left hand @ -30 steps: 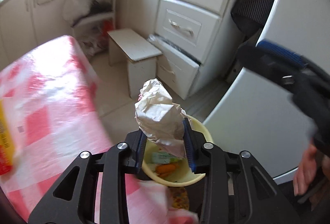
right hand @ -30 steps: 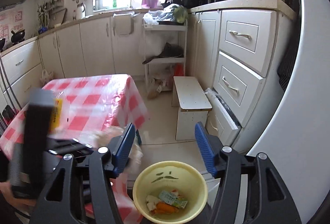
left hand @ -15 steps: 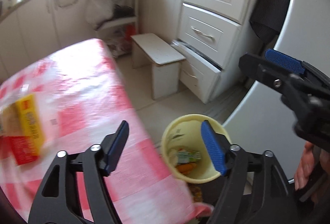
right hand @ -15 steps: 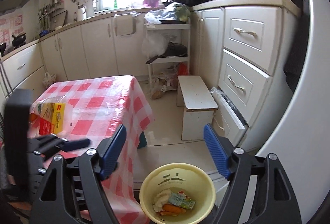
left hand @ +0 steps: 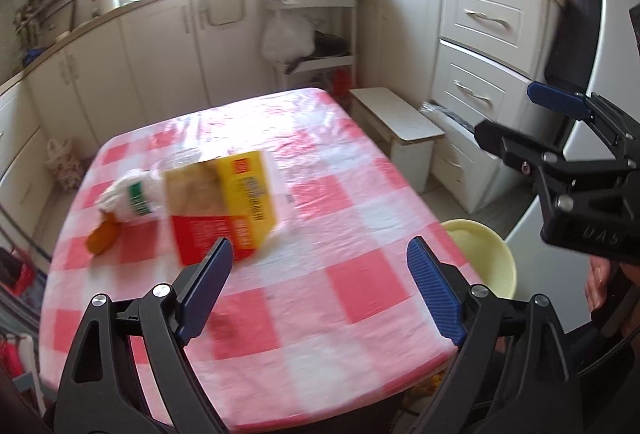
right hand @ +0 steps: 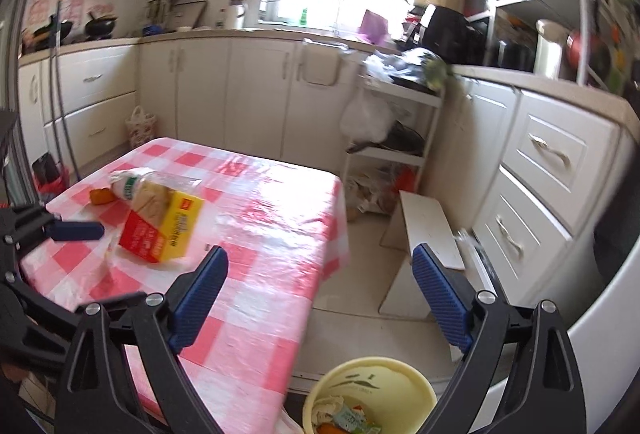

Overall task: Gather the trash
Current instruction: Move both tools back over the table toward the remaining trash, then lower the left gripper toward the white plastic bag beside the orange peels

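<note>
Now both grippers, left gripper (left hand: 318, 288) and right gripper (right hand: 320, 294), just opened empty; yellow box (left hand: 224, 206) lies flat, long axis toward them.

Checked table (left hand: 304, 274): yellow-red box (left hand: 224, 210), plastic bottle (left hand: 136, 198), orange scrap (left hand: 103, 238).

A red-checked tablecloth (left hand: 344, 194) covers the table; a white step stool (right hand: 430, 230) stands beside cream drawers (right hand: 552, 170).

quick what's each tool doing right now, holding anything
left tool: open, nothing between its jaws, which have just been opening
right tool: open, holding nothing, jaws have also just been opening
</note>
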The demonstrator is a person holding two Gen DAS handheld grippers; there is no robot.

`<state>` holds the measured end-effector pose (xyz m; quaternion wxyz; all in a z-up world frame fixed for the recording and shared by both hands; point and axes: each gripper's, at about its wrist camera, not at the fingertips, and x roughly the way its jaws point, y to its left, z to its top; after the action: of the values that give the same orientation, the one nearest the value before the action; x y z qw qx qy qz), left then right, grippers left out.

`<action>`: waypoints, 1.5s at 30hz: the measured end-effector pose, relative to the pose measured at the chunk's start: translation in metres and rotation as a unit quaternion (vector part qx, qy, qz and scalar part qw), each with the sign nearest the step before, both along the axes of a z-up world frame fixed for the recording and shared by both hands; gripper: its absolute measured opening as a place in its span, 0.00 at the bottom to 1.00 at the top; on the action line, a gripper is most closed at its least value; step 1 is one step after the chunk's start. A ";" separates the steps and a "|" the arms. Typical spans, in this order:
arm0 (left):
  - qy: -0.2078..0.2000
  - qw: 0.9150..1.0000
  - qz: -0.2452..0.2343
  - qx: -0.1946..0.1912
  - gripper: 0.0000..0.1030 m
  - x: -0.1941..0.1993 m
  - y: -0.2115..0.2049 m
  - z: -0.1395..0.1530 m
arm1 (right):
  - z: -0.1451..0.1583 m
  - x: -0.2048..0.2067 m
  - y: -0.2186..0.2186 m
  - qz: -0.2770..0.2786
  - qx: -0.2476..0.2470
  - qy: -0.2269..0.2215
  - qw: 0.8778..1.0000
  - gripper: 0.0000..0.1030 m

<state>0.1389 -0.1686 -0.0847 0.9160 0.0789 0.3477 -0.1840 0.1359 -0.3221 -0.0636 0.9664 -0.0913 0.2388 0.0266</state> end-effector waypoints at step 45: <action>0.130 0.982 0.130 0.034 0.93 0.140 0.163 -0.080 | -0.033 0.038 0.140 0.173 -0.070 0.081 0.979 0.89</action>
<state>0.2786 -0.0057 -0.1651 0.8757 0.0396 0.4775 -0.0597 0.1737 -0.1822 -0.0970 0.9159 -0.1960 0.2982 0.1839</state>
